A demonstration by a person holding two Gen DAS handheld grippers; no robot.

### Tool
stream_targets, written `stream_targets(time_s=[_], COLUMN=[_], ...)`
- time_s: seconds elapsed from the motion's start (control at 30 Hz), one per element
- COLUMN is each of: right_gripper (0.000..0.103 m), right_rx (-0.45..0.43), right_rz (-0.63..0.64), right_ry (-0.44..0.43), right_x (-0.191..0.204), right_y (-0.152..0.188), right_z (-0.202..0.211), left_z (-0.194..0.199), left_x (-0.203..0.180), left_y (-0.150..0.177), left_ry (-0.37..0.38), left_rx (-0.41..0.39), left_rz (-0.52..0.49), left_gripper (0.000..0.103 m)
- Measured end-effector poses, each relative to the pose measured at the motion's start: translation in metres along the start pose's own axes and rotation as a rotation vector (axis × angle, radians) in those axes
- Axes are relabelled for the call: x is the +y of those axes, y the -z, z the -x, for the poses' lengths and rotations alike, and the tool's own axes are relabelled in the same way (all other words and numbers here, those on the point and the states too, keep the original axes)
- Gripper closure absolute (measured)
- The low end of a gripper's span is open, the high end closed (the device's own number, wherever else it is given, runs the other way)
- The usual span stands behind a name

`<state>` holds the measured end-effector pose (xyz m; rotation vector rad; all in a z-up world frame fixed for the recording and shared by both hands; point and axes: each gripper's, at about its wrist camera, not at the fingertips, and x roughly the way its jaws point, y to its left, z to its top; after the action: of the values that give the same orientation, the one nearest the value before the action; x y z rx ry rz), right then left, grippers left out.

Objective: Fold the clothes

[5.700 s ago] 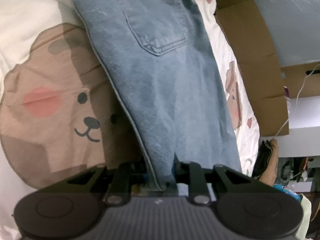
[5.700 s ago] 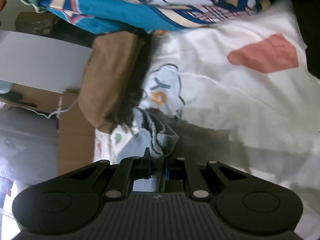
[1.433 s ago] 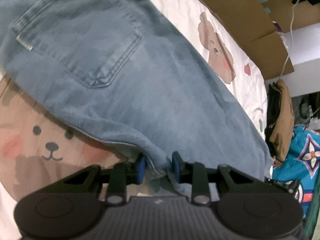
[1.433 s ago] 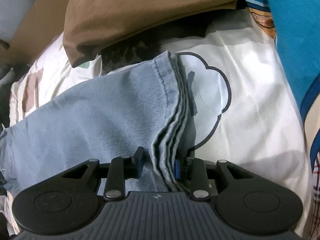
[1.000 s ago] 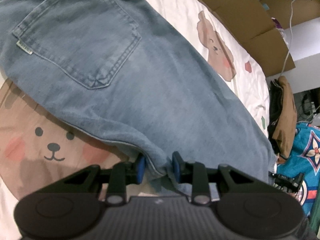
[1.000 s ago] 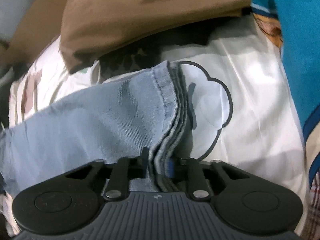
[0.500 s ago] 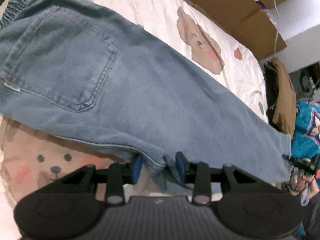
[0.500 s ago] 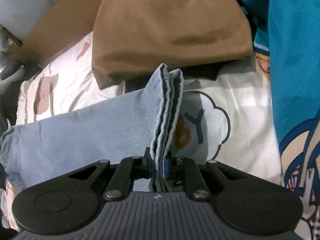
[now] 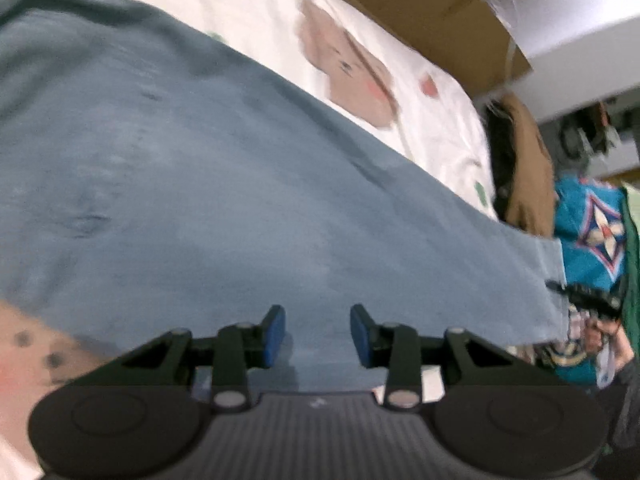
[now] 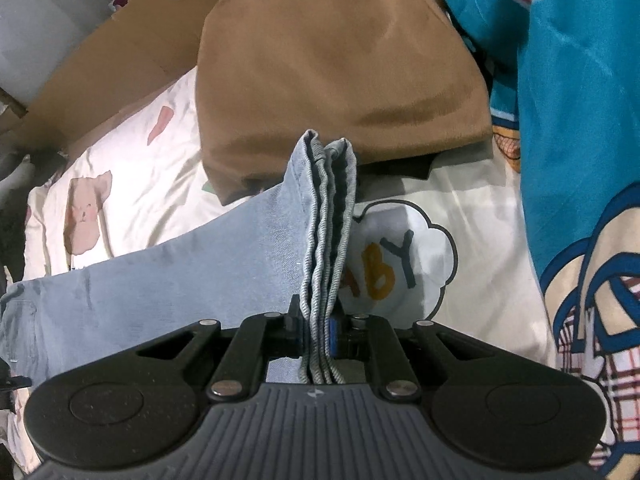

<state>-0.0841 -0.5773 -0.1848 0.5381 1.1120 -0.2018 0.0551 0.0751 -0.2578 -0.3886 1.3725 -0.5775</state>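
Jeans (image 9: 224,184) lie lengthwise on the bear-print bedsheet (image 9: 420,92); right gripper (image 10: 320,332) pinches the stacked leg hems (image 10: 328,216), lifted; left gripper (image 9: 318,336) has just been opening, pads clear of denim; carry hems evenly toward the waist, layers aligned.

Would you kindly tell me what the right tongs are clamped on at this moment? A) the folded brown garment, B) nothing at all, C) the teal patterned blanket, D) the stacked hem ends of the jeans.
D: in the right wrist view the right tongs are shut on the layered hem edges of the jeans, while the folded brown garment and the teal patterned blanket lie beyond, ungripped.
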Motion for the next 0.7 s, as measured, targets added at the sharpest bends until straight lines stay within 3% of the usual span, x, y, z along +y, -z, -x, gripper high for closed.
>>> stream_targets(time_s=[0.17,0.37,0.7], right_gripper=[0.093,0.093,0.093], right_rx=[0.009,0.010,0.025], right_rz=[-0.003,0.061,0.102], right_ry=[0.045,0.110,0.131], right_x=[0.020,0.061,0.108], right_y=[0.000,0.002,-0.015], right_z=[0.013,0.022,0.057], left_z=[-0.049,-0.086,-0.097], left_x=[-0.017,-0.024,-0.036], left_y=[-0.003,0.006,0.016], left_ry=[0.055,0.051,0.019], left_rx=[0.112,0.205,0.206], left_rz=[-0.073,-0.120,-0.172], left_gripper=[0.065,0.065,0.068])
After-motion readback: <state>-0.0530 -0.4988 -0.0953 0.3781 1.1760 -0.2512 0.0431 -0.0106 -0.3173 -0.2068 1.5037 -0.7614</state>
